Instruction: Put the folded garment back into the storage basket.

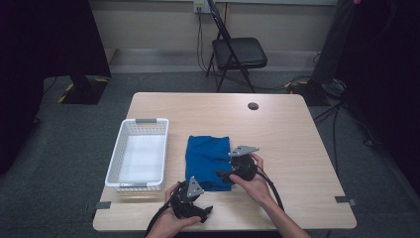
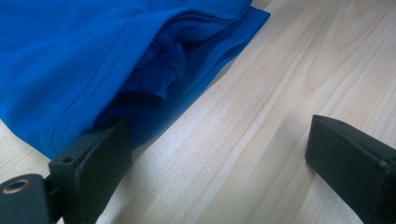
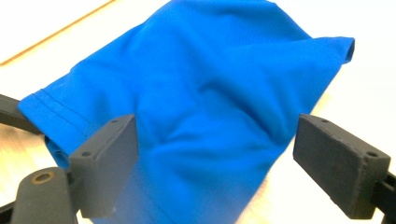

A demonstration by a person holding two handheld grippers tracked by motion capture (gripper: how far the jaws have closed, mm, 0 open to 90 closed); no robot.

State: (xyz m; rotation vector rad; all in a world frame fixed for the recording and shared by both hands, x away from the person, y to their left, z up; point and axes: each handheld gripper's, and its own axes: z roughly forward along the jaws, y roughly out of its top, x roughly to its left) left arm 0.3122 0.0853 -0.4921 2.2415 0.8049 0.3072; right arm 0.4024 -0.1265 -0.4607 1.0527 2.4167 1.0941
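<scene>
A light wooden table (image 1: pixel 287 134) is seen bearing a folded blue cloth (image 1: pixel 207 154) between the left gripper (image 1: pixel 207 212) and right gripper (image 1: pixel 221 173); a white basket (image 1: pixel 119 157) is set beyond the left gripper, just beside the cloth.

cloth (image 1: pixel 208 154): solid blue | basket (image 1: pixel 115 161): white | table (image 1: pixel 292 144): pale wood grain | claws: black, seemingly matte

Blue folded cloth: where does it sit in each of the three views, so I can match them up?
High view: the blue cloth lies mid-table, right of the white basket.
Left gripper view: the cloth's layered corner is upper left, above the left jaw.
Right gripper view: it spans the centre, between both open jaws.
Shared landmark: the light wooden tabletop.
</scene>
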